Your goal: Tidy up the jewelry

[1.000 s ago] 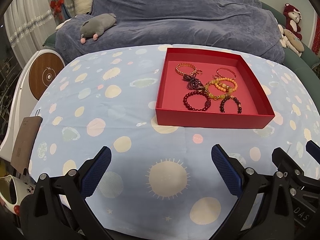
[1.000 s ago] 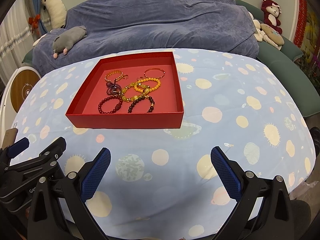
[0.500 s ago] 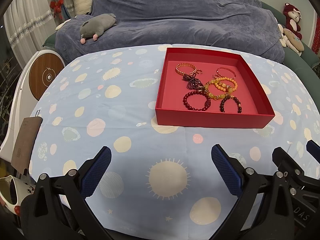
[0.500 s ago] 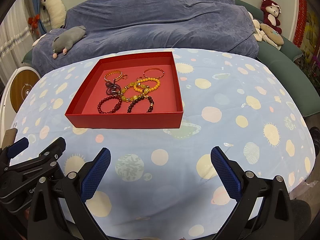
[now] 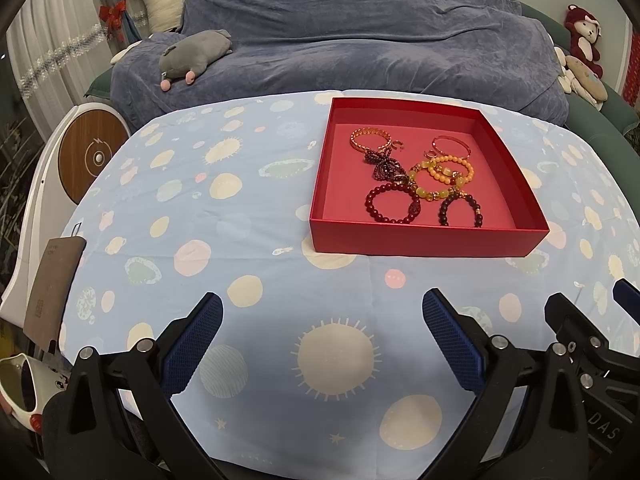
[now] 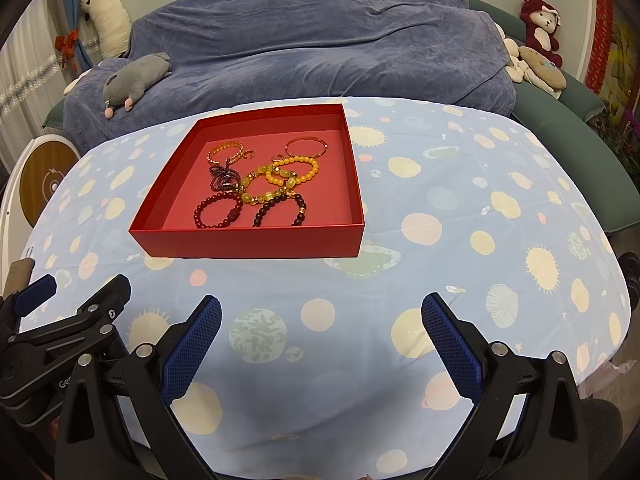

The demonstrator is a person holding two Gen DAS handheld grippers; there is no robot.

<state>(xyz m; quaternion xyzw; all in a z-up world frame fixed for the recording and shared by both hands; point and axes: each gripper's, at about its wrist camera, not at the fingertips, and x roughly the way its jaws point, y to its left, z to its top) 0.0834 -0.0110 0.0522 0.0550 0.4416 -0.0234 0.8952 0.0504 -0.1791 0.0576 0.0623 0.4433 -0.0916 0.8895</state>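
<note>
A shallow red box (image 5: 428, 242) (image 6: 248, 246) sits on the spotted blue tablecloth. Inside it lie several bracelets in a loose heap: a dark red bead bracelet (image 5: 392, 203) (image 6: 218, 210), a black bead bracelet (image 5: 460, 210), an orange bead bracelet (image 5: 450, 168) (image 6: 294, 170), a gold chain bracelet (image 5: 370, 139), a thin rose-gold bangle (image 5: 451, 146) (image 6: 306, 146). My left gripper (image 5: 322, 344) is open and empty, hovering near the table's front edge, short of the box. My right gripper (image 6: 320, 344) is open and empty, likewise in front of the box.
A blue-covered sofa (image 5: 360, 52) with a grey plush toy (image 5: 196, 54) stands behind the table. A round wooden-faced device (image 5: 94, 156) stands at the left. A brown card (image 5: 52, 284) lies at the table's left edge. Plush toys (image 6: 540, 32) sit at the back right.
Both grippers stay open and nearly still; the view has shifted only slightly toward the box.
</note>
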